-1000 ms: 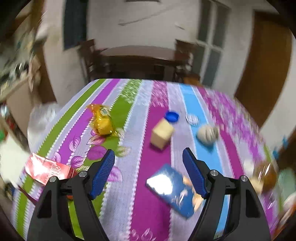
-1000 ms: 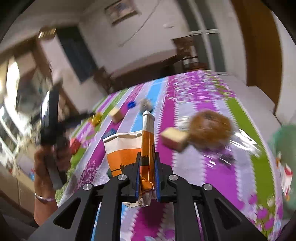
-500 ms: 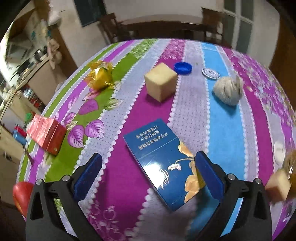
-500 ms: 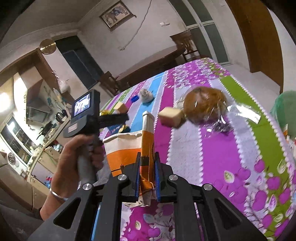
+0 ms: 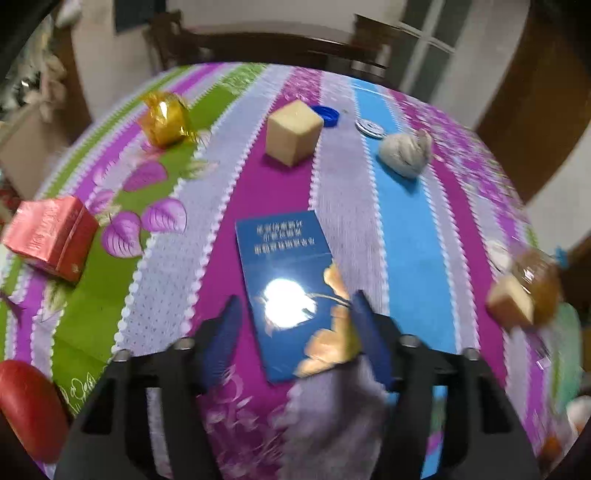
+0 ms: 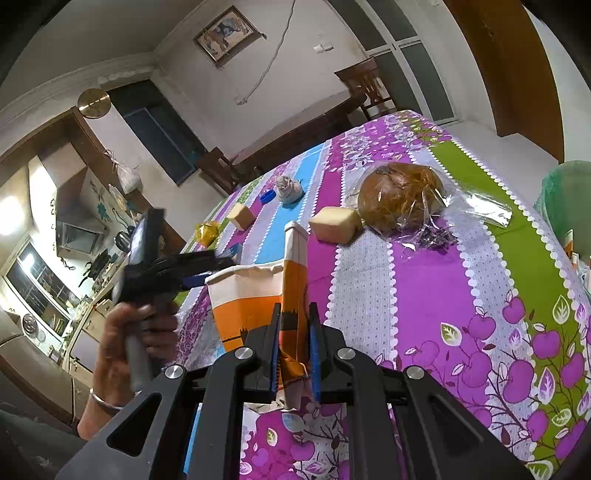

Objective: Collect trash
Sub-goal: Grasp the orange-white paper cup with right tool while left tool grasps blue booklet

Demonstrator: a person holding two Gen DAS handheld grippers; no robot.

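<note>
Blue packet [image 5: 291,295] lies between left gripper's [image 5: 295,332] closing fingers [image 5: 221,339].

framed picture [image 6: 224,36], wooden chairs [image 5: 373,44]

Home dining rm w/ kitchen beside: floral tablecloth [image 6: 461,280], wooden chairs [image 6: 364,88], framed pic [image 6: 225,35], range hood [image 6: 74,206], kettle [image 6: 122,240].

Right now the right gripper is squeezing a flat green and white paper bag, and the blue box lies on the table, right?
Not quite. The paper bag clamped in the right gripper is orange and white, as the right wrist view shows. The blue box does lie on the table.
</note>
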